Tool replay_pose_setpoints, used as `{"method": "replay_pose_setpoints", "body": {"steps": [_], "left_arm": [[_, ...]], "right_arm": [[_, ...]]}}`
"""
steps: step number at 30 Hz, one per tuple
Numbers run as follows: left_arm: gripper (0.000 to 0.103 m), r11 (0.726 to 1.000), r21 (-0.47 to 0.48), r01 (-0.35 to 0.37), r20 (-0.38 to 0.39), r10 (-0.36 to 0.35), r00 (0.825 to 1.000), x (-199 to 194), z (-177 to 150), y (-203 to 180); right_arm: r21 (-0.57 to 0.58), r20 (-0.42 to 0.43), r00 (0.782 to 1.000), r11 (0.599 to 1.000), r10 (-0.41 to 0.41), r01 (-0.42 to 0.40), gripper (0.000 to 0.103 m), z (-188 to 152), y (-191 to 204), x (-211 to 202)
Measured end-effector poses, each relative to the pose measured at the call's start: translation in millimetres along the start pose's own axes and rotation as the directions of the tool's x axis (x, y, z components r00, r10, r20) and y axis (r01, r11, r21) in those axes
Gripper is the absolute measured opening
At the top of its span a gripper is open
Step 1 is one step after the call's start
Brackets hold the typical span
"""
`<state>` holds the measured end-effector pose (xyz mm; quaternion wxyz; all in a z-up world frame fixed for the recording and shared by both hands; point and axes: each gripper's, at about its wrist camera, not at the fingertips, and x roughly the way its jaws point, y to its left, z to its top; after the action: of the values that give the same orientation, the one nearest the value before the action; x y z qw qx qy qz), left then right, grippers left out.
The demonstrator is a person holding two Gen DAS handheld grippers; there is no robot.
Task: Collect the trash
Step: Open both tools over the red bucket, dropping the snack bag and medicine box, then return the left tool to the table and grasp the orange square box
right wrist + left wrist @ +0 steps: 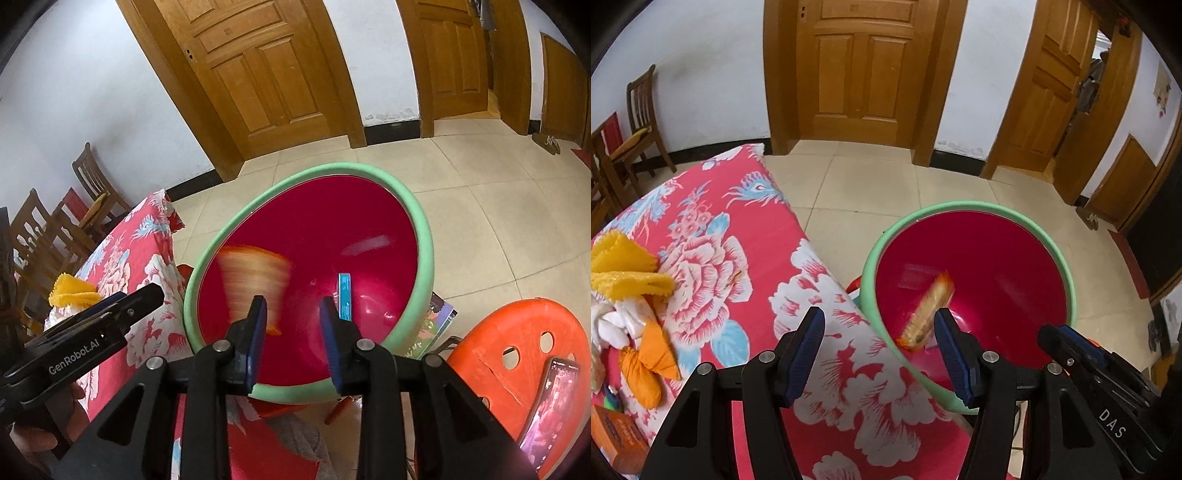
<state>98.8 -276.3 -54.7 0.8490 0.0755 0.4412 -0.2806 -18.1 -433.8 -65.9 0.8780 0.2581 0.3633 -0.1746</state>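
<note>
Black two-finger right gripper with blue pads is hanging over the round red plastic basin with a green rim, jaws spread and pinching nothing. Blurred orange snack wrapper is showing inside the basin, apart from both grippers. Left gripper is also standing spread, empty, above the red floral cloth-covered table.

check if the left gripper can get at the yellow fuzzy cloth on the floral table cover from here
Probably yes: the left gripper is open and empty, and the yellow fuzzy cloth lies uncovered on the floral table cover with nothing between.
</note>
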Motion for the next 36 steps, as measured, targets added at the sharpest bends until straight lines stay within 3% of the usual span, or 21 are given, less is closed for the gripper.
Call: {"method": "replay_pose_setpoints", "body": {"steps": [18, 24, 27, 36], "left_arm": [[0.066, 0.996, -0.076, -0.045, 0.029, 0.047, 0.998, -37, -10, 27], [0.069, 0.991, -0.120, -0.065, 0.058, 0.072, 0.996, -61, -18, 46], [0.072, 0.986, -0.148, -0.079, 0.071, 0.091, 0.993, -74, -23, 58], [0.075, 0.966, -0.222, -0.133, 0.099, 0.158, 0.983, -109, -46, 97]], "right_arm": [[-0.027, 0.031, 0.999, 0.999, 0.022, -0.021, 0.050, -1, 18, -22], [-0.054, 0.036, 0.998, 0.998, 0.042, -0.040, 0.052, -4, 34, -30], [-0.069, 0.037, 0.998, 0.996, 0.057, -0.054, 0.060, -6, 42, -34], [-0.134, 0.018, 0.993, 0.985, 0.114, -0.111, 0.062, -17, 76, -43]]}}
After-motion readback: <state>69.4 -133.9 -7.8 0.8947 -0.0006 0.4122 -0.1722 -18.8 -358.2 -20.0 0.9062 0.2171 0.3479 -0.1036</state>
